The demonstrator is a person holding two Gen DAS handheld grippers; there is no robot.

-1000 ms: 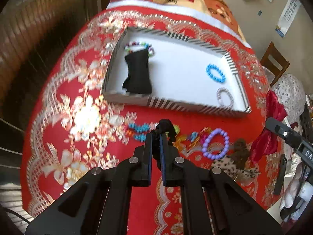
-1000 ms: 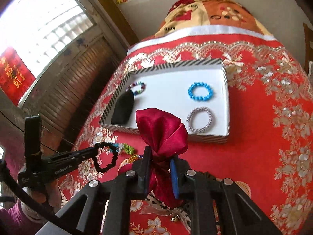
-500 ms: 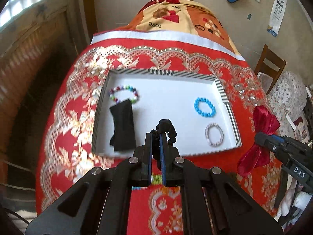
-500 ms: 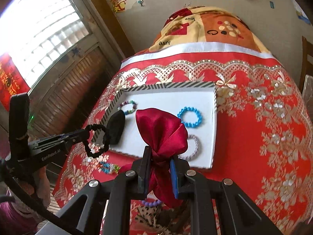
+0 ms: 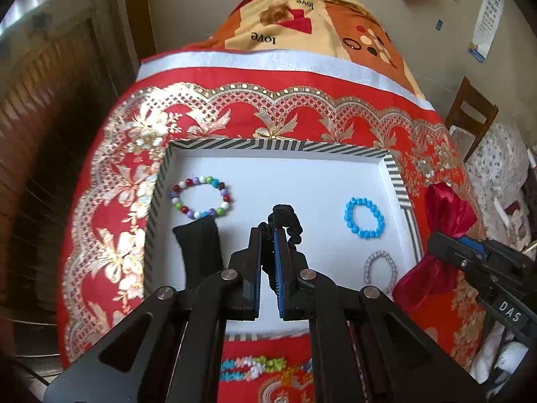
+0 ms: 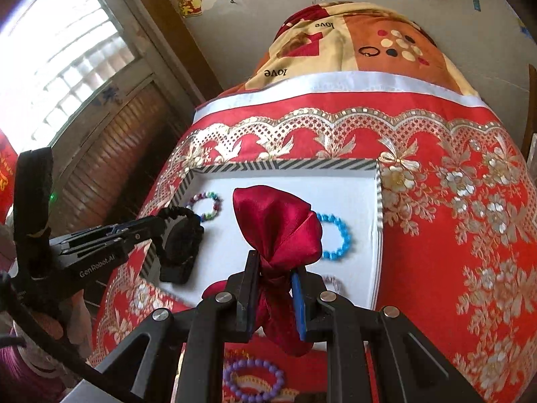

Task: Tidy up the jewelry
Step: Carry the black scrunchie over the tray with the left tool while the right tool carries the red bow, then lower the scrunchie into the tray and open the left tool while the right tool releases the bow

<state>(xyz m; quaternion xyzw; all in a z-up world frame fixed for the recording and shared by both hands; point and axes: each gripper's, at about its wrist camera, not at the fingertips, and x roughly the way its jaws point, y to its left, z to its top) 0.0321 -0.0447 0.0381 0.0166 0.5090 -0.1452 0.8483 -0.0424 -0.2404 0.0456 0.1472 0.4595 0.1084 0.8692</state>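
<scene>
Left wrist view: the black beaded bracelet (image 5: 285, 223) is pinched between the nearly closed fingers of the left gripper (image 5: 267, 235), its loop poking out above the tips, hanging over the middle of the white shallow tray with the striped rim (image 5: 399, 184). It looks light and floppy, beads on a stretchy cord by the look of it, so a pinch across 1 side of the loop should do. Over on the right, the right gripper (image 6: 273, 268) is clamped tight on the knot of the dark red satin bow (image 6: 278, 225); soft and slippery fabric, best taken at that bunched centre. Already lying in the tray: a multicoloured bead bracelet (image 5: 201, 198), a bright blue bead bracelet (image 5: 364, 217), a silver twisted bracelet (image 5: 381, 270) and a black fabric band (image 5: 199, 248). A purple bead bracelet (image 6: 253, 381) waits on the red and gold floral tablecloth (image 6: 470, 235).
</scene>
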